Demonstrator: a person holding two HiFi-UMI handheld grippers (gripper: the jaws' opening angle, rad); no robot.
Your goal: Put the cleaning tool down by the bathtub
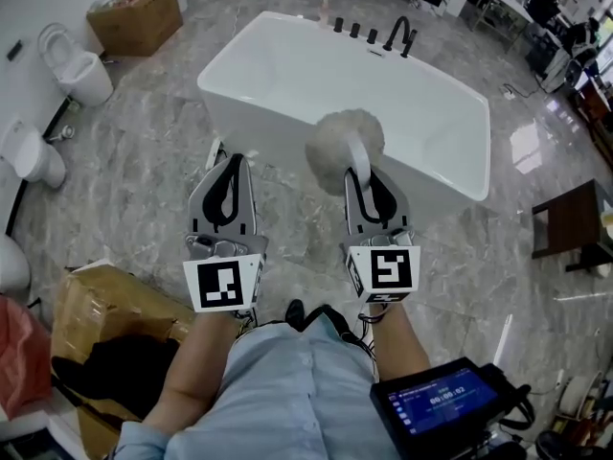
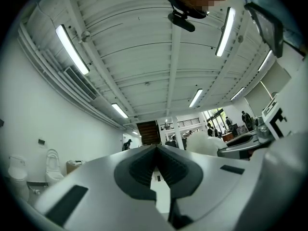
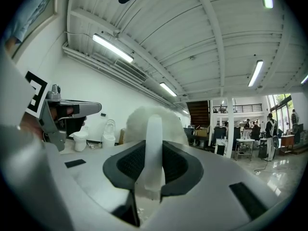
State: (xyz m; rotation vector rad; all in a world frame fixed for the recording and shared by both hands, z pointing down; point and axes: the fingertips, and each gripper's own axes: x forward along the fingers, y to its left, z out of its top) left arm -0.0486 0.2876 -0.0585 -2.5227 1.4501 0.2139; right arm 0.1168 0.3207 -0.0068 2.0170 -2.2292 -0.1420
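- Currently my right tongs [image 1: 360, 174] pinch the cleaning tool [image 1: 342, 138] by its white handle, fluffy head beyond their tips.
- My left tongs [image 1: 230, 164], alongside, are pressed together, empty.
- Carrying step, I judge; next, lower it beside the bathtub [image 1: 287, 65] ahead, then release.

Head view steeply down over bathtub [image 1: 306, 75], gripper views angled toward ceiling [image 2: 159, 57]

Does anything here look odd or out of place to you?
Nothing looks spilled or broken. The setting is unusual, though: the bathtub stands alone mid-room, with a toilet and a cardboard box near the wall.
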